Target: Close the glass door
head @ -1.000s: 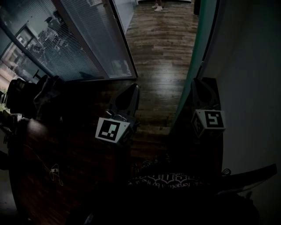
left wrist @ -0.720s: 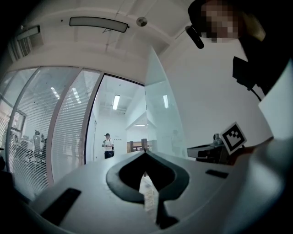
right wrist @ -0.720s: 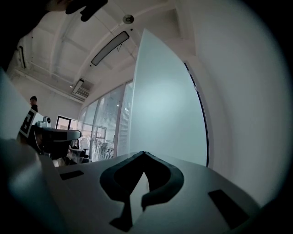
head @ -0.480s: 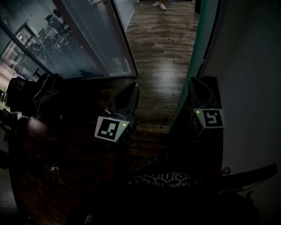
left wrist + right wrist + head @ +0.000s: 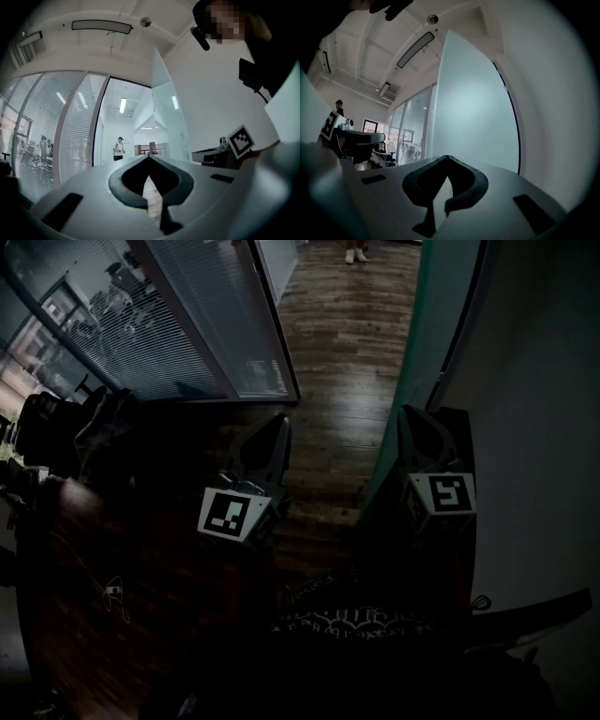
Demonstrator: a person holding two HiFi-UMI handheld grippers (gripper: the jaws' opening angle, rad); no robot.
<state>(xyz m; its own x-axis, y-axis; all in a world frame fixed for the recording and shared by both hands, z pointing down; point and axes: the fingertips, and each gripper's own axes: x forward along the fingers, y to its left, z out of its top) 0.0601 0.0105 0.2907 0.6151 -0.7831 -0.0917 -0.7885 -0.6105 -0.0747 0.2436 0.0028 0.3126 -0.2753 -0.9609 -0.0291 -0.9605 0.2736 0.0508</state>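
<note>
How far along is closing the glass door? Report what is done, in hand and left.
Done: nothing visible. The teal-tinted glass door stands open beside the white wall, and wooden floor shows through the doorway. In hand: the right gripper is close by the door, jaws shut and empty; contact is unclear. The left gripper is shut and empty too. Left: swinging the door closed.

Bare wood floor (image 5: 337, 352) runs open straight ahead, a corridor between a blind-covered glass wall (image 5: 178, 324) on the left and the door (image 5: 427, 324) on the right. The door's edge stands between left claw (image 5: 279, 425) and right claw (image 5: 411, 413). A white wall (image 5: 544, 427) hems in the right one. Dark chairs (image 5: 84, 437) crowd the left.
</note>
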